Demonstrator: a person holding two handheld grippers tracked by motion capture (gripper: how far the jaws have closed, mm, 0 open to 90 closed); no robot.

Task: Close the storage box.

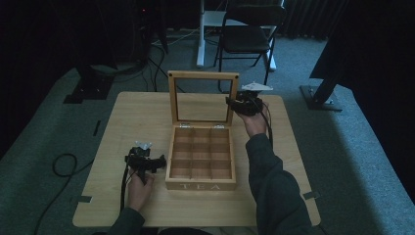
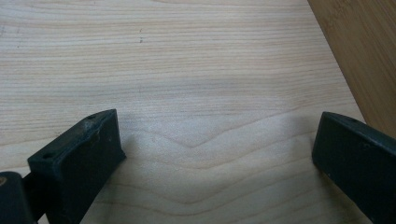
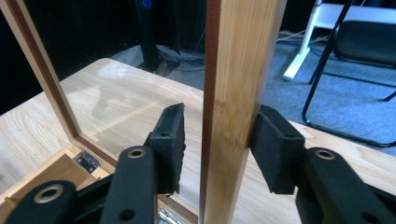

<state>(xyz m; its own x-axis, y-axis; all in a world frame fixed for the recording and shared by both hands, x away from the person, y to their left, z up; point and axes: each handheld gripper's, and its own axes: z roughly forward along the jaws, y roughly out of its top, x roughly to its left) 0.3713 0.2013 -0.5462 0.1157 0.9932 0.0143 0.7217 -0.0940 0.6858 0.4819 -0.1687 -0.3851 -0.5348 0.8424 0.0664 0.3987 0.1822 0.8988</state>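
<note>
Jaws of the left gripper point(image 2: 215, 163) stand wide apart over bare table point(image 2: 187, 70) just left of the tea box point(image 1: 200, 159), while farther back the right gripper point(image 3: 217, 149) straddles the upright lid's point(image 3: 238, 93) side rail, one pad touching, the other just clear.

We carry a black two-jaw gripper in each hand. The left gripper point(image 1: 145, 161) has a pale plate on top and a black cable trailing toward us; its matte, blocky pads point(image 2: 86, 158) bear small screw holes. The right gripper point(image 1: 244, 104) is topped by a grey three-cornered plate, and its cable runs back along the forearm. Its links point(image 3: 135, 186) show round metal-ringed pivots, and its pads point(image 3: 170, 144) are rough black foam. We wear dark grey-green long sleeves point(image 1: 274, 191).
</note>
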